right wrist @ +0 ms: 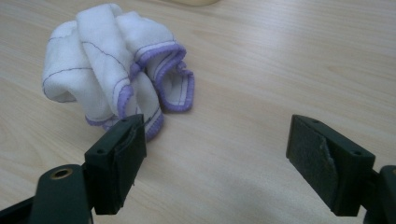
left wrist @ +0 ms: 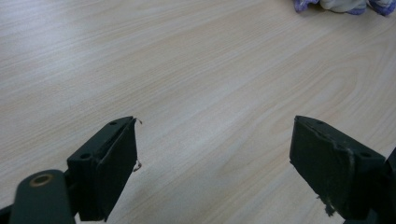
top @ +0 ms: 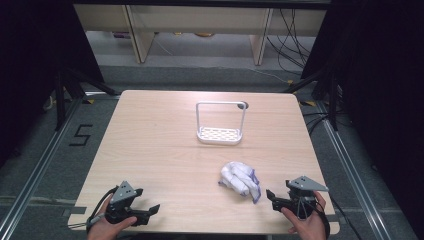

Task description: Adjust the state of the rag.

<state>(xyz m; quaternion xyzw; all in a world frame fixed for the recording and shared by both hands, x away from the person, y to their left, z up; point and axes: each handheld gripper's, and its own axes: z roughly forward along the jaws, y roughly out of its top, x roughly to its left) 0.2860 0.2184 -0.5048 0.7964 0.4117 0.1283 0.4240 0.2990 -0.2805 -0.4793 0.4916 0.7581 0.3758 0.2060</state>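
A crumpled white cloth with purple edging [top: 240, 181] lies on the wooden table [top: 160, 150], right of centre near the front. A white wire rack with a perforated base [top: 220, 125] stands upright behind it, toward the table's far side. My right gripper [top: 270, 198] is open just right of the cloth; in the right gripper view the cloth [right wrist: 116, 74] lies just past the left jaw, nothing between the jaws [right wrist: 215, 154]. My left gripper [top: 149, 210] is open at the front left, over bare wood [left wrist: 215, 154]; the cloth's edge [left wrist: 341, 5] peeks in at the top right.
A dark round hole [top: 242, 105] sits in the table behind the rack. Black frame legs and cables [top: 310, 75] flank the table on the floor, and a "5" mark [top: 80, 135] is taped on the floor at left.
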